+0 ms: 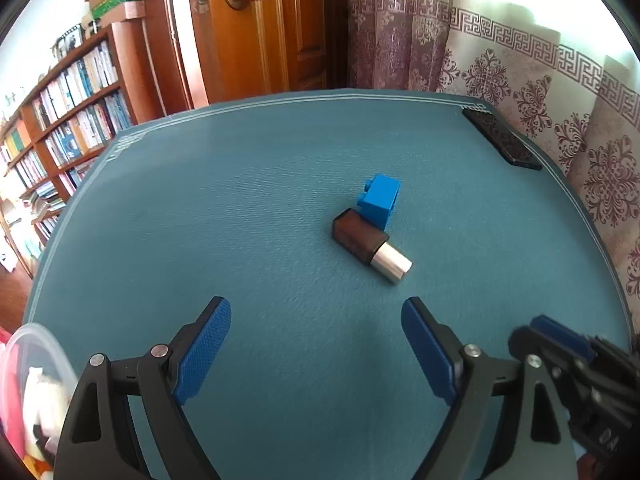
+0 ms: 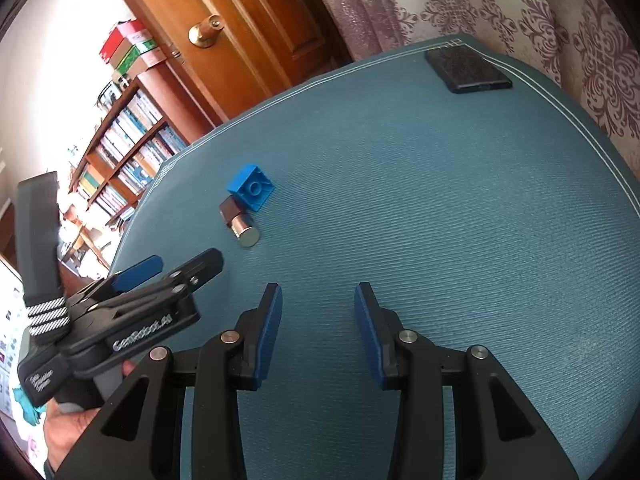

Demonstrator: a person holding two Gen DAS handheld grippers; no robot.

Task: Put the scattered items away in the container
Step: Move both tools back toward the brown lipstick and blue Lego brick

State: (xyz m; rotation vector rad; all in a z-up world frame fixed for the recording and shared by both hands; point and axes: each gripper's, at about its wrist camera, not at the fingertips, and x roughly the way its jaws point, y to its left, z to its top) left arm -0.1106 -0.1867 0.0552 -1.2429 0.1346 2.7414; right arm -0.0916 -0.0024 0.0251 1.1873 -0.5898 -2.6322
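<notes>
A blue toy brick (image 1: 379, 199) (image 2: 251, 191) lies on the teal table mat (image 1: 260, 208) (image 2: 440, 200), touching a brown-and-silver lipstick tube (image 1: 370, 245) (image 2: 239, 222) that lies on its side. My left gripper (image 1: 316, 334) hovers open just short of them, nothing between its fingers. My right gripper (image 2: 318, 312) is open too, nearer the mat's front, with both items ahead to its left. The left gripper (image 2: 160, 272) shows from the side in the right wrist view, held by a hand (image 2: 68, 436). A clear plastic container (image 1: 28, 380) with soft items inside sits at the left edge.
A flat black rectangular object (image 1: 502, 142) (image 2: 466, 69) lies at the mat's far right corner. Behind the table are a wooden door (image 1: 256, 28), a bookshelf (image 1: 68, 116) and a patterned curtain (image 1: 540, 92). The right gripper's tip (image 1: 560, 340) is close beside my left one.
</notes>
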